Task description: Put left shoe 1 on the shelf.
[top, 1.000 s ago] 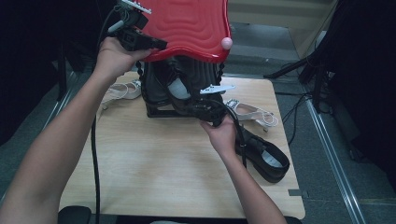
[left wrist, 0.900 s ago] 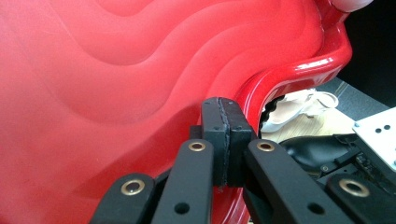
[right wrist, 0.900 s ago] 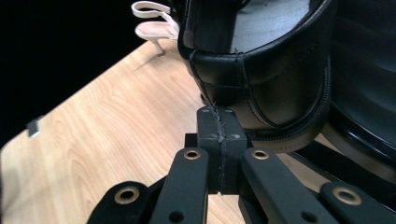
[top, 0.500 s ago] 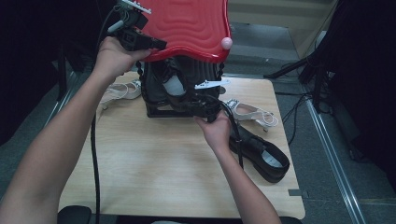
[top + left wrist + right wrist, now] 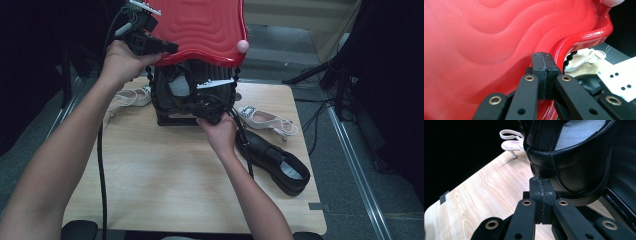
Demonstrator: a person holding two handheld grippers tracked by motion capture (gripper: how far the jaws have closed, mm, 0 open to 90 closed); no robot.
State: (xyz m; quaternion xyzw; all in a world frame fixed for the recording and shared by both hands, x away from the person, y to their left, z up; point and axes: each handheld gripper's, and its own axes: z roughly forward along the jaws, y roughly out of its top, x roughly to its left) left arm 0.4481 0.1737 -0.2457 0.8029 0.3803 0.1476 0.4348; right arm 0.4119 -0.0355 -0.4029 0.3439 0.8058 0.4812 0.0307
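A suitcase stands open at the table's back, its red wavy lid (image 5: 200, 30) raised over the black lower half (image 5: 167, 117). My left gripper (image 5: 170, 48) is shut at the lid's left rim; in the left gripper view its pads (image 5: 544, 56) meet against the red lid (image 5: 486, 37) with nothing visible between them. A black shoe (image 5: 180, 87) sits inside the case. My right gripper (image 5: 207, 107) is at the case's front. In the right gripper view it (image 5: 541, 181) is shut, tips just under the heel of the black shoe (image 5: 564, 157).
A black loafer (image 5: 275, 162) lies on the wooden table (image 5: 160, 185) at the right, with a white heeled sandal (image 5: 265, 120) behind it. Another white sandal (image 5: 127, 97) lies left of the case. A pink knob (image 5: 242, 46) sits on the lid's right corner.
My right hand and gripper have moved left and closer to the case's opening. The left gripper has stayed at the lid, which remains raised.
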